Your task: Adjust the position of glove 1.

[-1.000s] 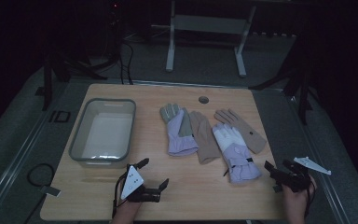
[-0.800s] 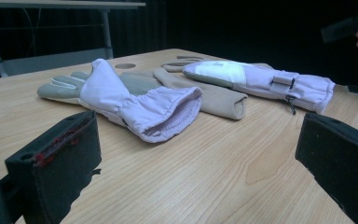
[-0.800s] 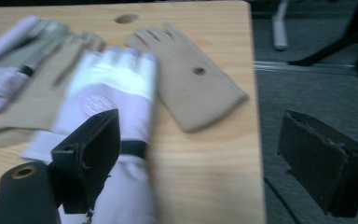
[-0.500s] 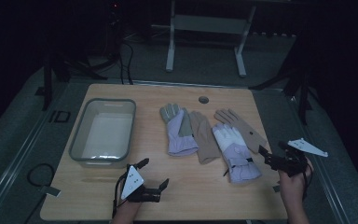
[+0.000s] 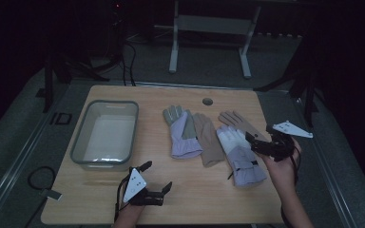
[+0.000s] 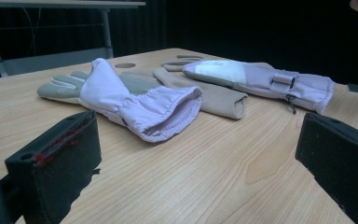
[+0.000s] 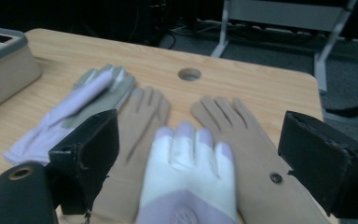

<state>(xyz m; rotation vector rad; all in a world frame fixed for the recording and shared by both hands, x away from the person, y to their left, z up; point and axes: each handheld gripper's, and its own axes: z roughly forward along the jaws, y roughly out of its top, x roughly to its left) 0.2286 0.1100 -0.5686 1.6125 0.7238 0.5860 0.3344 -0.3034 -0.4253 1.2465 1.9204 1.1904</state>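
Right gripper view: right hand-held gripper gapes empty over white-lilac glove

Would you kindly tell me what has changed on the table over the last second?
The right gripper moved from the table's near right corner forward and inward, and now hovers open over the right lavender-and-white glove, holding nothing. The left gripper stayed open near the front edge. The gloves and the clear bin have not shifted.

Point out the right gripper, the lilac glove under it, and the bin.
right gripper (image 5: pixel 260 142), high view, between its jaw tips
lilac glove (image 5: pixel 241 159), high view, on its back
bin (image 5: pixel 81 134), high view, on its left rim
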